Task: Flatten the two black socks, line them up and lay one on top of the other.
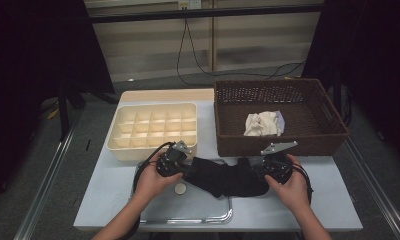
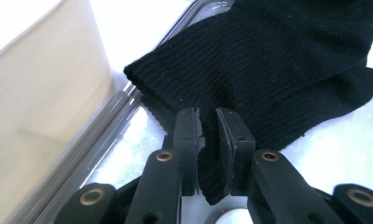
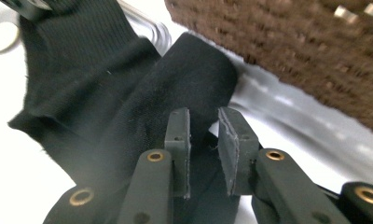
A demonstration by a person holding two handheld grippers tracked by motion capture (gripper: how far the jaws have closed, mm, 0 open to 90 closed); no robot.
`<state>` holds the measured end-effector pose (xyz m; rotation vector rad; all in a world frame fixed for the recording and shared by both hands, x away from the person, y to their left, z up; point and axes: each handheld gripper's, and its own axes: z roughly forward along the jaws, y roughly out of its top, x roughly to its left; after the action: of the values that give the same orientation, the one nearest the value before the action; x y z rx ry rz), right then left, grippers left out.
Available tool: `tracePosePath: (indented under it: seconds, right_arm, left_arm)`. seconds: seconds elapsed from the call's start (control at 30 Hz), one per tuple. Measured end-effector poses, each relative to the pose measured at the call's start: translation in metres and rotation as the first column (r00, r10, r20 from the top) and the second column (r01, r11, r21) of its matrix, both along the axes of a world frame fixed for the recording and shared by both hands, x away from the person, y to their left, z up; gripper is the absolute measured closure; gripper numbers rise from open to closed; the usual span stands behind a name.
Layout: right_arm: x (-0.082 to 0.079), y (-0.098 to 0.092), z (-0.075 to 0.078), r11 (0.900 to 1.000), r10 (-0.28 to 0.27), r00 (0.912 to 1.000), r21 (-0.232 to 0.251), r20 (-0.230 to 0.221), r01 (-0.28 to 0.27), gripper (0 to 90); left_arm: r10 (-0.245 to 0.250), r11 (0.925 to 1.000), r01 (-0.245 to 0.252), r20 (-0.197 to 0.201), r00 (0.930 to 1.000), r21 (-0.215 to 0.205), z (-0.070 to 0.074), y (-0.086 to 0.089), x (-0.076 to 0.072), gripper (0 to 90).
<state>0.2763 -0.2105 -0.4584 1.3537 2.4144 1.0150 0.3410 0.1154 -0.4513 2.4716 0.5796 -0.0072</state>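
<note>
My left gripper (image 2: pixel 208 126) has its jaws pinched on the ribbed cuff of the black sock (image 1: pixel 223 175), a fold of fabric squeezed tight between the pads, low in the middle of the left gripper view. The sock lies stretched across the lower middle of the high view, draped over the clear tray (image 1: pixel 188 212), between my two hands. My right gripper (image 3: pixel 205 135) sits at the sock's other end, jaws apart by a narrow gap. In the right gripper view the cloth lies under and just behind the pads, and nothing is pressed between them, so that end is loose.

Now the risks, as I judge them. With only my left side gripping, any lift would let the free end sag and drag across the tray, maybe catching its rim. If I close the right jaws from here, they may nip just a thin edge, or miss and scrape the table (image 1: pixel 308 200). The brown wicker basket (image 1: pixel 283 142) stands just above my right hand in the frame, close enough to bump. The cream divided box (image 1: pixel 153 127) is at upper left, and a sloppy fold would not fit a cell
</note>
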Motion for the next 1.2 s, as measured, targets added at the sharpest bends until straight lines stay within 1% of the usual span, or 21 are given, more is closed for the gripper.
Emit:
tracePosePath:
  seconds: [0.1,0.13,0.2,0.27,0.3,0.33,0.37,0.4,0.43,0.47,0.5,0.6,0.7,0.8,0.83,0.9,0.97,1.0,1.07,1.13,1.2]
  right_arm:
    - [0.002,0.005,-0.007,1.0,0.007,0.9999,0.001,-0.008,-0.007,68.6]
    - [0.002,0.008,-0.007,1.0,0.007,0.9998,-0.008,-0.016,-0.008,68.0]
    - [0.003,0.013,-0.01,0.999,0.021,0.9997,-0.025,-0.007,-0.021,67.9]
    - [0.004,0.016,-0.013,0.999,0.03,0.9995,-0.026,-0.01,-0.03,72.8]
    - [0.004,0.017,-0.013,0.999,0.031,0.9995,-0.024,-0.009,-0.031,79.8]
    - [0.003,0.017,-0.011,0.999,0.039,0.9992,-0.023,-0.004,-0.039,83.8]
    - [0.003,0.017,-0.009,0.999,0.041,0.9992,-0.029,0.001,-0.041,84.9]
    - [0.002,0.016,-0.007,0.999,0.039,0.9992,-0.017,0.001,-0.039,85.6]
    - [0.002,0.015,-0.005,0.999,0.039,0.9992,-0.006,0.001,-0.039,86.2]
    - [0.001,0.013,-0.002,0.999,0.041,0.9991,0.007,0.01,-0.041,86.2]
    - [0.0,0.011,0.002,0.999,0.036,0.9993,0.01,0.015,-0.036,86.2]
    - [-0.005,0.005,0.012,0.999,0.034,0.9991,0.023,0.024,-0.035,86.2]
    - [-0.011,0.0,0.017,0.999,0.034,0.9993,0.034,0.016,-0.034,86.2]
    - [-0.017,-0.005,0.02,0.999,0.021,0.9998,0.044,-0.002,-0.021,86.3]
    - [-0.017,-0.006,0.02,0.999,0.026,0.9997,0.047,0.001,-0.026,86.2]
    - [-0.019,-0.01,0.019,0.999,0.016,0.9996,0.042,-0.022,-0.015,86.1]
    - [-0.019,-0.014,0.015,1.0,0.0,0.9994,0.027,-0.035,0.001,84.4]
    - [-0.019,-0.016,0.012,1.0,-0.014,0.9993,0.017,-0.035,0.015,77.2]
    - [-0.019,-0.018,0.01,1.0,-0.022,0.9992,0.006,-0.033,0.022,75.7]
    - [-0.019,-0.018,0.013,1.0,-0.022,0.9997,0.011,-0.014,0.022,71.5]
    - [-0.019,-0.016,0.019,1.0,-0.026,0.9996,-0.007,0.013,0.026,68.9]
  left_arm:
    - [0.004,1.0,-0.004,-0.001,1.0,-0.004,0.0,0.0,0.0,78.8]
    - [0.0,1.0,0.0,0.001,1.0,-0.003,0.0,0.0,0.0,78.8]
    - [-0.002,1.0,0.002,-0.002,1.0,-0.001,0.0,0.0,0.0,78.8]
    - [0.002,1.0,-0.002,-0.003,1.0,-0.001,0.0,0.0,0.0,78.8]
    - [0.003,1.0,-0.003,0.001,1.0,-0.004,0.0,0.0,0.0,78.8]
    - [0.001,1.0,-0.001,0.002,1.0,0.001,0.0,0.0,0.0,78.8]
    - [0.004,1.0,-0.004,0.001,1.0,-0.004,0.001,0.0,0.0,79.0]
    - [0.011,0.9999,-0.011,0.0,0.9999,-0.011,0.001,0.0,-0.001,79.3]
    - [0.005,1.0,-0.005,-0.003,1.0,-0.008,0.003,0.001,0.0,79.6]
    - [0.009,0.9998,-0.009,-0.004,1.0,-0.019,0.004,0.002,0.0,79.7]
    - [0.043,0.9975,-0.044,-0.015,0.999,-0.055,0.005,0.002,-0.002,79.8]
    - [0.045,0.9962,-0.046,-0.015,0.9989,-0.074,0.01,0.005,-0.002,80.1]
    - [0.036,0.9964,-0.037,-0.016,0.9992,-0.077,0.014,0.01,-0.002,80.8]
    - [0.047,0.9948,-0.049,-0.026,0.9986,-0.09,0.015,0.013,-0.003,80.8]
    - [0.051,0.9946,-0.054,-0.031,0.9982,-0.088,0.014,0.015,-0.003,80.8]
    - [0.055,0.9946,-0.058,-0.039,0.9977,-0.085,0.012,0.016,-0.003,80.8]
    - [0.053,0.9955,-0.055,-0.037,0.9979,-0.077,0.011,0.016,-0.002,80.8]
    - [0.052,0.9954,-0.055,-0.036,0.998,-0.078,0.01,0.016,-0.002,80.8]
    - [0.046,0.9963,-0.048,-0.034,0.9984,-0.072,0.011,0.016,-0.001,80.8]
    - [0.041,0.9966,-0.043,-0.032,0.9986,-0.07,0.01,0.015,-0.001,80.8]
    - [0.031,0.998,-0.033,-0.031,0.999,-0.055,0.01,0.015,0.0,80.8]
